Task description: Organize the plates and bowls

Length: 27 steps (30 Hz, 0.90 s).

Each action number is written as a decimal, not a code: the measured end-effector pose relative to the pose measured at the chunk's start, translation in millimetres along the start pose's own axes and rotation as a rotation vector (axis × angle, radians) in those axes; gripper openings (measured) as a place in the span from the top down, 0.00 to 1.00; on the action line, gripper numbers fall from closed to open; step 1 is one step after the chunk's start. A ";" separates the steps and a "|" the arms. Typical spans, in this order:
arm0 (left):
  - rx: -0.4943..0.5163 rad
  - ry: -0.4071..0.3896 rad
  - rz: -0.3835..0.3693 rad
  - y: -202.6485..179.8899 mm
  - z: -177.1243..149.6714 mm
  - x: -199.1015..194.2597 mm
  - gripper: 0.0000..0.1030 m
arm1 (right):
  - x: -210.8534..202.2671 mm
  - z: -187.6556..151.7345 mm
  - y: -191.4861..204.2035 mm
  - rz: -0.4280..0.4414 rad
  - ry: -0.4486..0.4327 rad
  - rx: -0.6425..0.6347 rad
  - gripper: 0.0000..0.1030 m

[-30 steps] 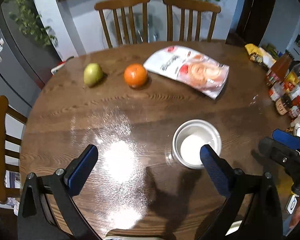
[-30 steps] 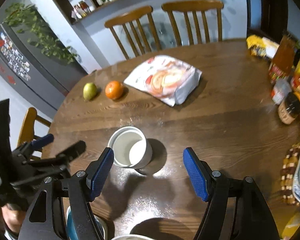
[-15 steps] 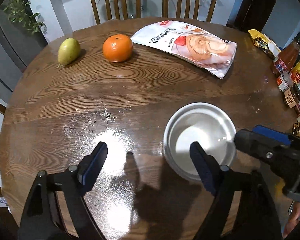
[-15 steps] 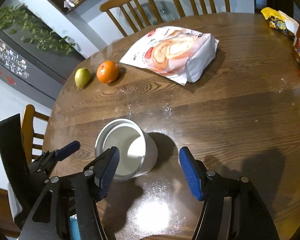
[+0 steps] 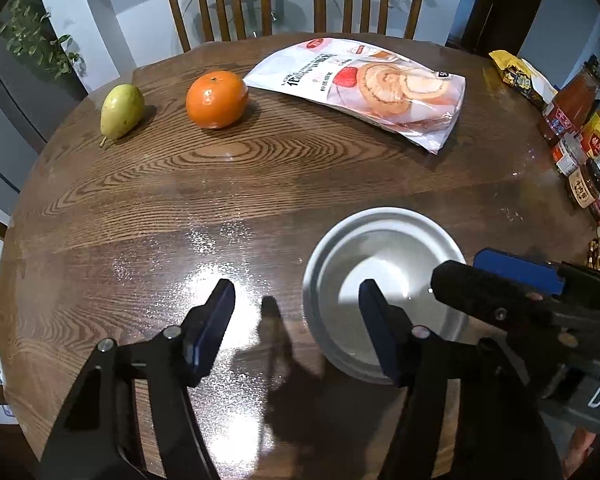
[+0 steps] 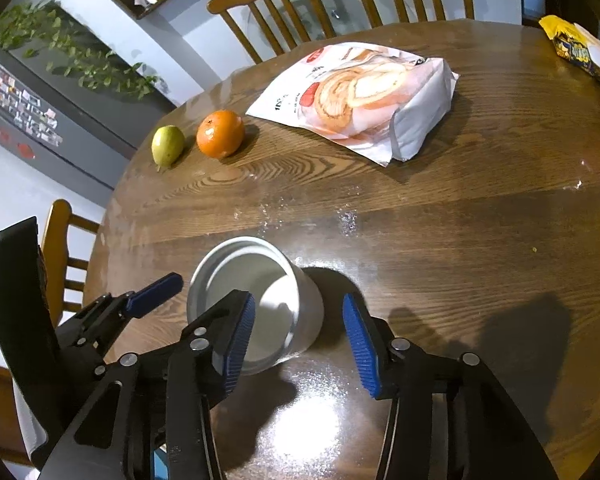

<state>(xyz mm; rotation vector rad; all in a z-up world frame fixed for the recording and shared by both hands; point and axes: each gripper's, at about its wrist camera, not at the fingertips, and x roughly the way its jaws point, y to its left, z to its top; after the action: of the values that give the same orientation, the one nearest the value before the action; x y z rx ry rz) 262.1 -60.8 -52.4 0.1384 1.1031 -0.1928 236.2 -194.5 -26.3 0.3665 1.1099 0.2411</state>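
One white bowl (image 5: 384,292) sits near the table's (image 5: 260,184) front edge, unsorted. Both the left gripper (image 5: 296,324) and right gripper (image 6: 298,340) have just been closing, half-open astride its wall, not yet pinching; sorting remains.

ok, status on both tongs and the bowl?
Both tongs straddling opposite walls of the white round ceramic bowl, jaws just been closing, not yet pinching. Bowl upright on the brown wooden table. Nothing in the way.
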 end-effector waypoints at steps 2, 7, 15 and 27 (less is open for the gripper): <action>0.010 0.001 0.004 -2.7 0.2 1.1 0.45 | 1.5 0.3 0.4 -0.003 0.004 -0.006 0.57; 0.022 0.002 0.001 -4.4 0.5 2.7 0.51 | 5.5 0.9 -1.0 -0.011 0.011 -0.008 0.62; 0.035 0.008 -0.008 -8.1 3.2 6.5 0.62 | 10.4 2.3 1.0 -0.017 0.020 -0.016 0.63; 0.046 0.025 -0.031 -9.8 2.5 15.1 0.80 | 23.3 2.2 1.9 -0.036 0.047 -0.020 0.77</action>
<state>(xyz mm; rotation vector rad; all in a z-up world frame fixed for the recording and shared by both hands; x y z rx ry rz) 268.7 -72.2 -64.9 0.1655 1.1265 -0.2447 248.1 -184.6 -43.9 0.3240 1.1583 0.2301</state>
